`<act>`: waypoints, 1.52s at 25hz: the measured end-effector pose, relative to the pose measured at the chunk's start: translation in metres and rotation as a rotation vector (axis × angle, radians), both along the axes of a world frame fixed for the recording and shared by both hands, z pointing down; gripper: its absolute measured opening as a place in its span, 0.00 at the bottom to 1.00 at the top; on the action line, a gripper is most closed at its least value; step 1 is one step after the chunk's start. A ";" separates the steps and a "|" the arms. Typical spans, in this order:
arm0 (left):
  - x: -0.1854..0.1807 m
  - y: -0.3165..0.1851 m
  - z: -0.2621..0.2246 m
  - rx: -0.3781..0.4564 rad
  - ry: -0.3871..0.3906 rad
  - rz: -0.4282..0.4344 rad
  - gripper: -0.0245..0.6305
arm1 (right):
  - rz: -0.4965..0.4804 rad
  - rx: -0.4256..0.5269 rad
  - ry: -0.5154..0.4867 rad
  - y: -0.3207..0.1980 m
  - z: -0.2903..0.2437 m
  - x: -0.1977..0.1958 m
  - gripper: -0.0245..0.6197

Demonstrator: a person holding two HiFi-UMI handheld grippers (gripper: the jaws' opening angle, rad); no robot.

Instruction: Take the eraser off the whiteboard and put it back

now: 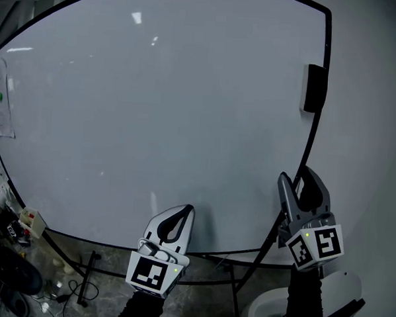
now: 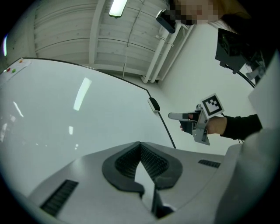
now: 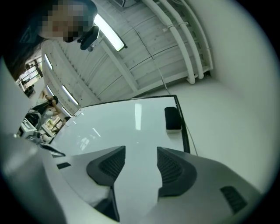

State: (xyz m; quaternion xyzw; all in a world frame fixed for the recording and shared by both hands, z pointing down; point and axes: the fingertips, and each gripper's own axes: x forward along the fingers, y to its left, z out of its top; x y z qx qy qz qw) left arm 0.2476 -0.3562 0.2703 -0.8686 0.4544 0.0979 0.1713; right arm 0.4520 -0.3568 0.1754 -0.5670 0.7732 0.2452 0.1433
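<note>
- Up at the right edge of the whiteboard [image 1: 154, 119] sits the eraser [image 1: 313, 88], stuck to the board, nothing touching it.
- Right gripper [image 1: 296, 183] is below it, fingers apart, nothing between them.
- Left gripper [image 1: 180, 213] is low by the board's bottom edge, fingers together, empty.

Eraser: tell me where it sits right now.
In the head view the eraser clings to the whiteboard at its upper right edge, well above the right gripper, whose jaws stand open and empty.
</note>
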 end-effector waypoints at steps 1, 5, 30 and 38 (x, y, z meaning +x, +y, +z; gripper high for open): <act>-0.003 0.000 0.000 0.000 -0.001 -0.012 0.05 | 0.028 0.024 -0.007 -0.005 -0.010 0.007 0.40; -0.010 0.004 0.000 -0.003 -0.009 -0.046 0.04 | 0.120 0.087 -0.049 -0.027 -0.052 0.039 0.48; -0.046 0.010 -0.009 0.015 -0.029 -0.129 0.05 | 0.154 0.071 -0.110 -0.099 -0.140 0.066 0.46; -0.048 0.013 -0.008 0.011 -0.023 -0.125 0.04 | 0.163 0.074 -0.074 -0.081 -0.124 0.054 0.46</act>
